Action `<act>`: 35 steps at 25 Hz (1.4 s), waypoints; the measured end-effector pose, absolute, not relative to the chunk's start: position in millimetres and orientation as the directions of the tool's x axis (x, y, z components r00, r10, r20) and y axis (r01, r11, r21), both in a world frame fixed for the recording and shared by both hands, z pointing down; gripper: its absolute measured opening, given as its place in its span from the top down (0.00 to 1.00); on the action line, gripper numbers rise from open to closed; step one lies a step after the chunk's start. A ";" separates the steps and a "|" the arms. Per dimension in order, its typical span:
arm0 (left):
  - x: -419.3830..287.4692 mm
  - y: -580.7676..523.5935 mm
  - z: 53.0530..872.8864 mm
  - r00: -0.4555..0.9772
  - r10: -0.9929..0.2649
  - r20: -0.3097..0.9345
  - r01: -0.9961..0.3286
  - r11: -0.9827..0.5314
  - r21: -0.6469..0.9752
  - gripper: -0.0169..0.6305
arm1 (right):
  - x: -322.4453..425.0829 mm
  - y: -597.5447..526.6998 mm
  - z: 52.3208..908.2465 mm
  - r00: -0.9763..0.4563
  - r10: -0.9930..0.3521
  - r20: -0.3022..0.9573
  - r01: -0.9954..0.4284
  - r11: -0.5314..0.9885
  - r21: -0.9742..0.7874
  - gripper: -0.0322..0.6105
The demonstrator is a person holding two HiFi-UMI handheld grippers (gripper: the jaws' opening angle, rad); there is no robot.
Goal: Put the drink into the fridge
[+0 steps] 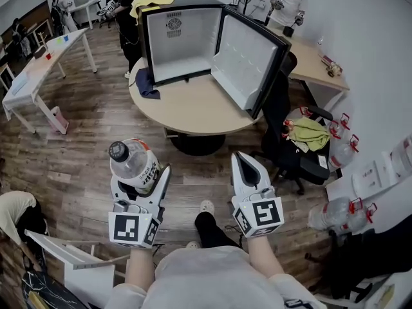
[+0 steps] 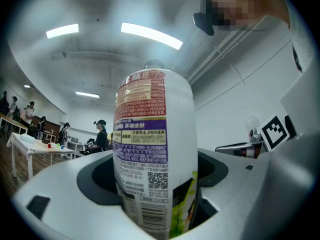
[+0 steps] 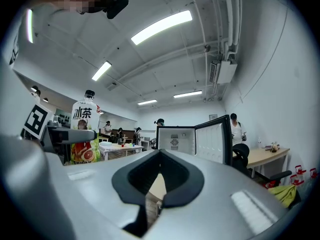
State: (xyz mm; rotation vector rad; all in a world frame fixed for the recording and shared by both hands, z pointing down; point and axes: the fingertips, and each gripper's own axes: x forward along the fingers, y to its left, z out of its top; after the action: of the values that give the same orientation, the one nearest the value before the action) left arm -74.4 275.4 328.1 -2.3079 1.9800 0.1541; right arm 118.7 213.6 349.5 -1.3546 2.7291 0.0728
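The drink bottle [image 1: 132, 161], clear plastic with a black cap and a printed label, stands upright between the fingers of my left gripper [image 1: 140, 180], which is shut on it. In the left gripper view the bottle [image 2: 152, 149] fills the middle between the jaws. The right gripper [image 1: 243, 163] is held beside it, shut and empty; its jaws [image 3: 159, 154] meet at the tips. The black mini fridge [image 1: 183, 40] stands on the round table [image 1: 193, 108] ahead with its door [image 1: 248, 60] swung open to the right, and its white inside looks bare. Both grippers are well short of the table.
A dark cloth [image 1: 147, 82] lies on the table left of the fridge, and a yellow cloth [image 1: 153, 2] lies on top of it. A black office chair [image 1: 290, 150] with a green cloth stands at the right, water jugs [image 1: 335, 211] beyond. White tables [image 1: 38, 69] and people stand further back.
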 end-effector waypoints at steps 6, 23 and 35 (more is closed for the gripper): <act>-84.5 219.1 323.1 0.131 -0.980 -0.151 -0.991 -0.132 -0.005 0.36 | 105.3 149.7 344.3 -0.622 -0.775 -0.112 -0.780 0.626 -0.003 0.93; -81.6 63.3 305.6 0.074 -0.983 -0.171 -0.997 -0.075 0.001 0.36 | 97.8 -17.6 328.8 -0.682 -0.719 -0.138 -0.725 0.689 -0.008 0.93; -67.5 -0.4 310.3 0.059 -0.984 -0.169 -0.998 -0.057 -0.016 0.36 | 97.1 -82.1 345.4 -0.725 -0.679 -0.119 -0.682 0.731 -0.019 0.93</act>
State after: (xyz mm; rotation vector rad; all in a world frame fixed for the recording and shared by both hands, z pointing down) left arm -67.5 -0.4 310.3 -2.1888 2.0642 0.1705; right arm 97.1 -82.1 345.4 -1.1094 2.8127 0.0393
